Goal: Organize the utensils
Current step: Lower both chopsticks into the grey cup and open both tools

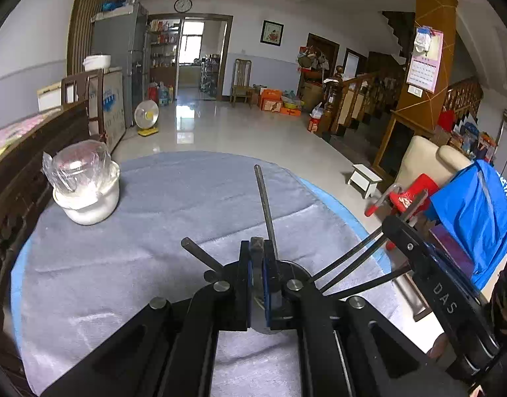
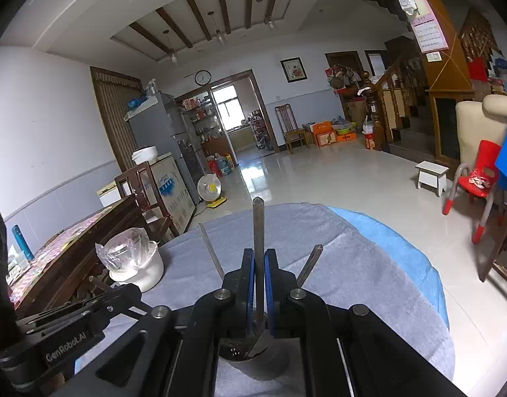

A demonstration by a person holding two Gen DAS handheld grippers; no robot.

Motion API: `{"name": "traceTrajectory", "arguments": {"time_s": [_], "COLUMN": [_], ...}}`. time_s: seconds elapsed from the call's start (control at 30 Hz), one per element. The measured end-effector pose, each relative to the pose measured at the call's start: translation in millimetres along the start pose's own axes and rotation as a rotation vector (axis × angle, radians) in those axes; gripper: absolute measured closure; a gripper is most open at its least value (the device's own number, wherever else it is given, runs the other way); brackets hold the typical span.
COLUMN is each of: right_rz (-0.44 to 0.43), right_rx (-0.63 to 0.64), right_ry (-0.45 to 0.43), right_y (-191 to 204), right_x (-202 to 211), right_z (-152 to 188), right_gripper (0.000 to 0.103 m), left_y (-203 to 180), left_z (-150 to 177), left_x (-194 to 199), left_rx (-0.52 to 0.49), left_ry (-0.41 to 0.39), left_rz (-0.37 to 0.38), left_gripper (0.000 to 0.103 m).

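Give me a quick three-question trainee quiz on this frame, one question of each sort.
1. True or false: the fingers of the right gripper are closed on an upright metal utensil handle.
2. What sits on top of the white bowl? A. a clear plastic wrapping; B. a metal lid; C. a folded napkin.
3. What colour is the cloth that shows under the grey towel at the table's edge?

Key: 1 true; 2 A; 3 blue.
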State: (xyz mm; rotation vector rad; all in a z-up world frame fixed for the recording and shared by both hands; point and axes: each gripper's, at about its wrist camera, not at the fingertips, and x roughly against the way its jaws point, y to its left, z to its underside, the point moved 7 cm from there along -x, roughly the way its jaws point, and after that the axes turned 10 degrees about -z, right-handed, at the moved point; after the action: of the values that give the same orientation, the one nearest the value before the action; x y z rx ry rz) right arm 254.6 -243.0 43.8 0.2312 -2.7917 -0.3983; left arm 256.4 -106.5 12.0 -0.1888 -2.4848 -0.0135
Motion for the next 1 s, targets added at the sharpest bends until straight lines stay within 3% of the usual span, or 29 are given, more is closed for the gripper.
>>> {"name": "traceTrajectory", "arguments": {"time_s": [0.7,1.0], "right_rz": [-0.014,-0.021], "right_rx": [-0.008,-0.033], "right_ry": [0.000,0.040], "right_y": [7.9,11.5], "right_x": [9.8,-0.8], "right_z": [-1.5,6.3], "right_gripper": [0.096,0.094], "left_y": [-6.0,-4.5], "left_z": [3.4,5.2], "left_x": [16.0,19.6], "left_rx": [-0.018,-0.029], "left_ry": [-0.022,-0.020], "left_rz": [-0.016,-0.029], "left_gripper": [0.097,0.096]}}
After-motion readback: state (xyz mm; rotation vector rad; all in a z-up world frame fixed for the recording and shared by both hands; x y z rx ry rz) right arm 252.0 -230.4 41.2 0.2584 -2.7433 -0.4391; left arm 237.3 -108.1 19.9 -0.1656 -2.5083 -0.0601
